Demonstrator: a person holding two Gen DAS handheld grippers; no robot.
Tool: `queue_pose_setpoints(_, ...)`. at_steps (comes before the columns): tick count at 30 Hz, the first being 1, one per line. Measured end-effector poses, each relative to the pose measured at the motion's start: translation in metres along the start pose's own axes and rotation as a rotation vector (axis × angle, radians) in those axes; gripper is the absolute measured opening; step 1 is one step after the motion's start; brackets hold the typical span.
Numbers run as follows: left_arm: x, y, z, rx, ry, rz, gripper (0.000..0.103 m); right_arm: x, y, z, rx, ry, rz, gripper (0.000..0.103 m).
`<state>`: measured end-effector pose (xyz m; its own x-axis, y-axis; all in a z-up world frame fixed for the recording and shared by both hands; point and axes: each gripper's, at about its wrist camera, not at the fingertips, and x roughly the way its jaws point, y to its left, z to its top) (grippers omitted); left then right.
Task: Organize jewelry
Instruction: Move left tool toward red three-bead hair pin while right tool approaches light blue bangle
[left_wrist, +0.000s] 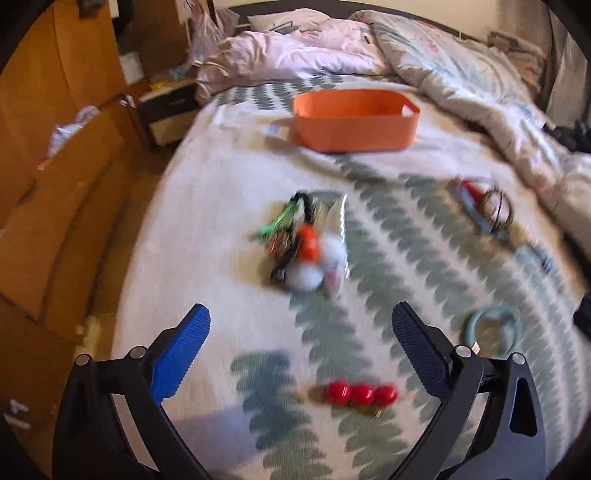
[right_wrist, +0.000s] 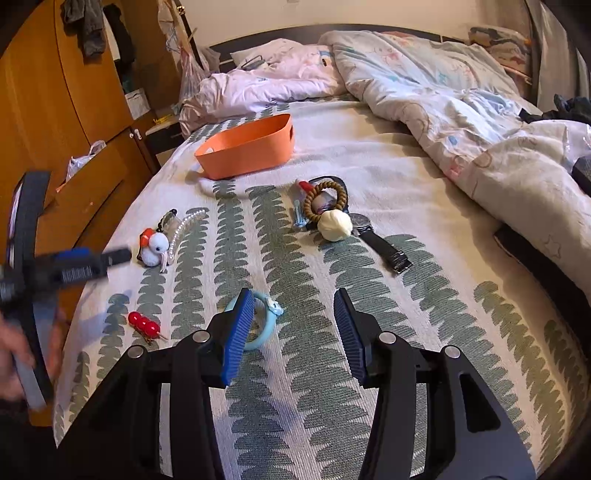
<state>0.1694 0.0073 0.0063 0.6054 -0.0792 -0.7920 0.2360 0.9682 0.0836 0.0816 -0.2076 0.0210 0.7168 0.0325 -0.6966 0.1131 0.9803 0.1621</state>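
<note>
Right now both grippers hang above the bed (right_wrist: 424, 206) with fingers spread wide and nothing held. The left gripper (left_wrist: 301, 354) sits over the bed's left edge, its open fingers framing a red bead hair clip (left_wrist: 360, 394) on the leaf-patterned cover below. Beyond it lies a blurred cluster: a white pompom charm with an orange piece (left_wrist: 314, 258) touching a pearl hair clip (right_wrist: 184, 227). The right gripper (right_wrist: 293, 332) hovers nearer the middle of the bed; its left finger (right_wrist: 238, 336) overlaps a pale blue bangle (right_wrist: 264, 325) in view, though contact cannot be told. Farther toward the headboard, a brown beaded bracelet (right_wrist: 325, 201) rests against a cream ball (right_wrist: 335, 225), with a black-strapped wristwatch (right_wrist: 380, 243) just beside them. An orange basket (right_wrist: 247, 151) stands beyond all of these, near the rumpled duvet (right_wrist: 461, 110).
</note>
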Motion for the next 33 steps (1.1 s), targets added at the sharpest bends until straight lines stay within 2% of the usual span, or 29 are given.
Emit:
queue_pose_setpoints(4,-0.006,-0.010,-0.026,0.001,-0.035,0.036,0.098,0.011,0.009,-0.003,-0.024,0.016,0.004,0.049)
queue_pose_setpoints(7,-0.002,-0.016,-0.039,-0.018,-0.028,0.045,0.098,0.020,0.020,-0.007,-0.062,0.026,-0.006,0.049)
queue_pose_setpoints(11,0.008,-0.025,-0.043,-0.004,-0.005,0.067,0.098,0.034,0.033,-0.010,-0.123,0.038,-0.049,0.049)
queue_pose_setpoints(25,0.031,-0.033,-0.052,-0.013,0.033,0.088,0.098,0.077,0.048,-0.017,-0.160,0.121,-0.126,0.049)
queue_pose_setpoints(33,0.039,-0.037,-0.053,-0.018,0.043,0.095,0.098,0.088,0.049,-0.020,-0.176,0.127,-0.159,0.049)
